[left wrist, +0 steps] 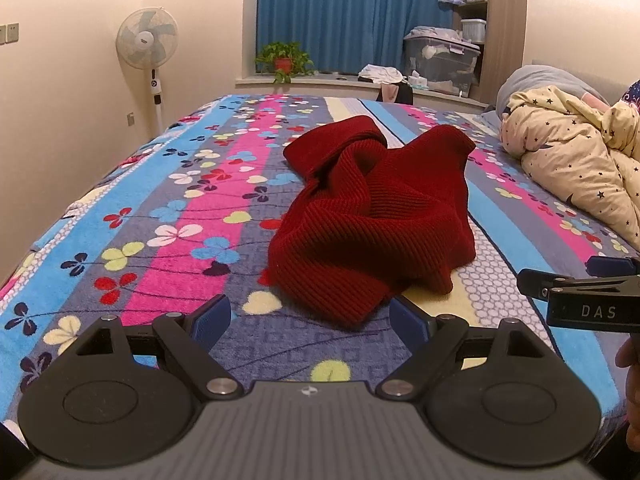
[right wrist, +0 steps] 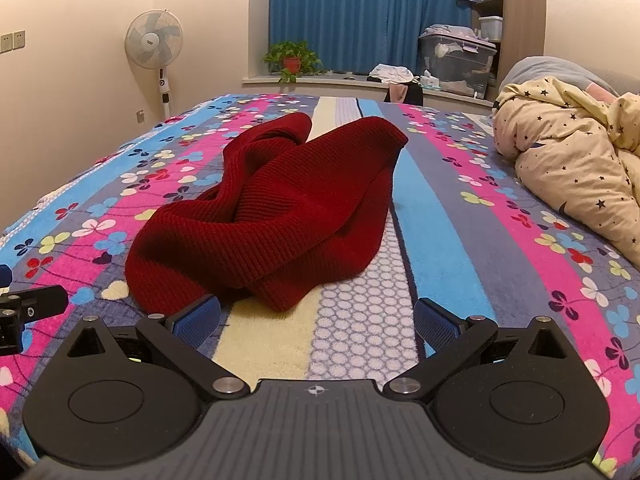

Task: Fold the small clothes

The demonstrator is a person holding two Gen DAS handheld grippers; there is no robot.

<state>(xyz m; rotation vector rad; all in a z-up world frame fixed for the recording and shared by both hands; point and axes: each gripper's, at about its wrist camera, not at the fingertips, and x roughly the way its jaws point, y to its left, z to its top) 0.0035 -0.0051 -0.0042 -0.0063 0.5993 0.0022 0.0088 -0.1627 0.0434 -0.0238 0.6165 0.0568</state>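
Observation:
A dark red ribbed knit garment (left wrist: pixel 368 216) lies crumpled in a heap on the striped flowered bedspread (left wrist: pixel 152 216). It also shows in the right wrist view (right wrist: pixel 272 208). My left gripper (left wrist: pixel 310 320) is open and empty, just short of the garment's near edge, low over the bed. My right gripper (right wrist: pixel 316 320) is open and empty too, near the garment's near right corner. The right gripper's side shows at the right edge of the left wrist view (left wrist: pixel 580 292), and the left gripper's tip (right wrist: pixel 24 308) shows at the left edge of the right wrist view.
A cream star-print duvet (left wrist: pixel 576 152) is bunched on the bed's right side, also in the right wrist view (right wrist: pixel 572 160). A standing fan (left wrist: pixel 147 44) is by the left wall. A potted plant (left wrist: pixel 284 60) and a clear storage bin (left wrist: pixel 440 60) sit on the window ledge before blue curtains.

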